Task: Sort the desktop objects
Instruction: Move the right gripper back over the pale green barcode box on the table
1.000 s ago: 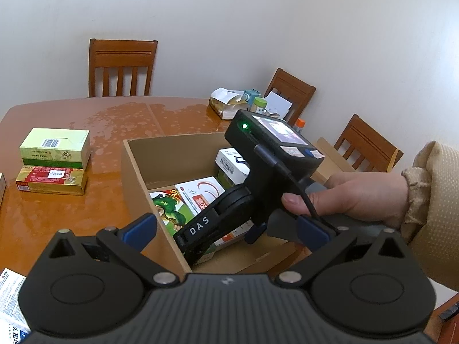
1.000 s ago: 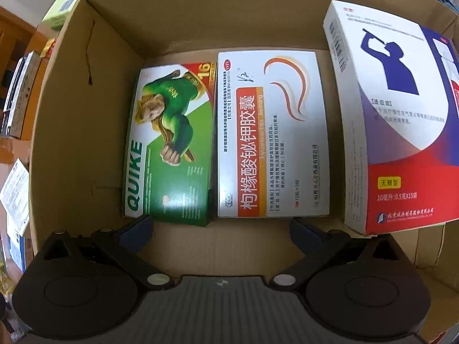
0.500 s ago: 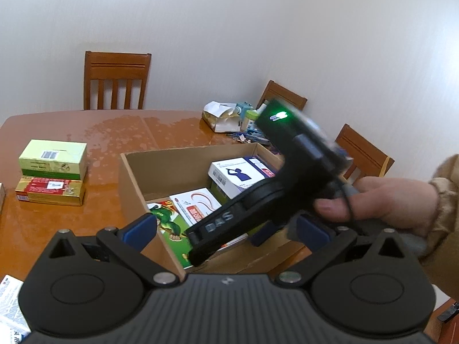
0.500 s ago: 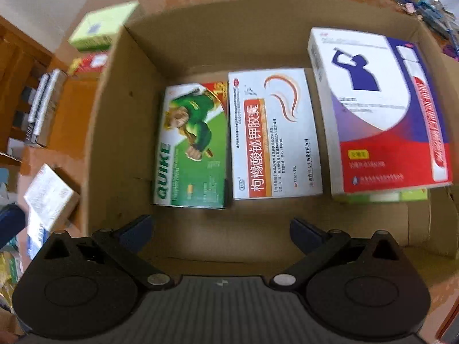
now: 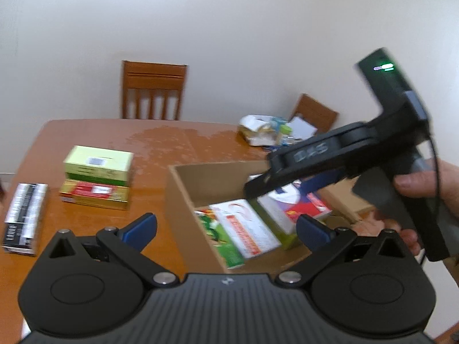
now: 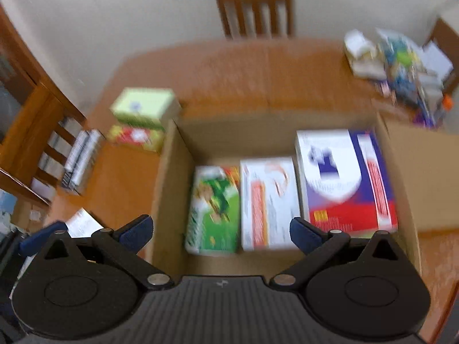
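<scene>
An open cardboard box (image 6: 169,189) on the wooden table holds three flat medicine boxes side by side: a green one (image 6: 215,209), a white and orange one (image 6: 266,200) and a white, blue and red one (image 6: 344,177). My right gripper (image 6: 221,230) hovers open and empty above the box's near edge. In the left wrist view its black body (image 5: 330,154) hangs over the box (image 5: 178,200), held by a hand (image 5: 416,183). My left gripper (image 5: 226,228) is open and empty, near the box's left wall.
Left of the carton, a pale green box (image 5: 97,163) is stacked on a red and gold box (image 5: 94,197); a black and silver box (image 5: 24,218) lies further left. Clutter (image 5: 266,132) sits at the far right. Wooden chairs (image 5: 153,91) surround the table.
The right gripper has risen up and back out of the carton, so its view now takes in the whole table. The left view has also pulled back and is blurred by motion.
</scene>
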Tool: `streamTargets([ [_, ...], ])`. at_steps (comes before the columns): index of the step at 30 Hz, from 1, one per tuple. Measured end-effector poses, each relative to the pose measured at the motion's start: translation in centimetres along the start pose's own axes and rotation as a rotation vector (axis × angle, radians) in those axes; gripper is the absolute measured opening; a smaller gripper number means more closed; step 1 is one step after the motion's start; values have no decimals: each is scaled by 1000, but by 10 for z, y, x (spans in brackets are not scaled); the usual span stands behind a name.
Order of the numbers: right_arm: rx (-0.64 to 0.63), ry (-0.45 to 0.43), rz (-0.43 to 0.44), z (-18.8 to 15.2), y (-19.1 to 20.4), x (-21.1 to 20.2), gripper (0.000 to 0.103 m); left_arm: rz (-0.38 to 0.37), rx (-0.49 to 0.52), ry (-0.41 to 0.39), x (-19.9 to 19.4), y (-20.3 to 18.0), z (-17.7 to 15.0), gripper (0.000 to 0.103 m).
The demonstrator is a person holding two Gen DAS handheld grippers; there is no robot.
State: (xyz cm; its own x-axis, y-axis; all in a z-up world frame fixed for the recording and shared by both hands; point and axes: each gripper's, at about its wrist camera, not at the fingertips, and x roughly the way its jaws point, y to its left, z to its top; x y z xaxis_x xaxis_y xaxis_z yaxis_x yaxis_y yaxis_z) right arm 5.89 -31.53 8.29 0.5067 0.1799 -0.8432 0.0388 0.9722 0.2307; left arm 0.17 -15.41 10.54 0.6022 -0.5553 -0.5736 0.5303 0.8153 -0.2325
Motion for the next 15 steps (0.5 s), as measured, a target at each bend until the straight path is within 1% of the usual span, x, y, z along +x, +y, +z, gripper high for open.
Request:
streamTargets([
  [3,-51,-108,51,8,10,-13,103,83,-1,22,-4,7,7,103],
  [5,-94,-146,83,17,19,-16,103,135,3,22,-9,14,11,103],
  [7,-157,-196,130,28,33,-23,103,188,-1,7,-17,21,15,103],
  [10,-269,-268,210,47,58,-31,103,229,-31,-20,-28,35,19,103],
  [13,-407,-278,301,67,84,-25,103,241,-73,-39,-35,46,18,103],
  [15,-499,-260,288,79,106,-10,103,236,-92,-36,-32,53,14,103],
])
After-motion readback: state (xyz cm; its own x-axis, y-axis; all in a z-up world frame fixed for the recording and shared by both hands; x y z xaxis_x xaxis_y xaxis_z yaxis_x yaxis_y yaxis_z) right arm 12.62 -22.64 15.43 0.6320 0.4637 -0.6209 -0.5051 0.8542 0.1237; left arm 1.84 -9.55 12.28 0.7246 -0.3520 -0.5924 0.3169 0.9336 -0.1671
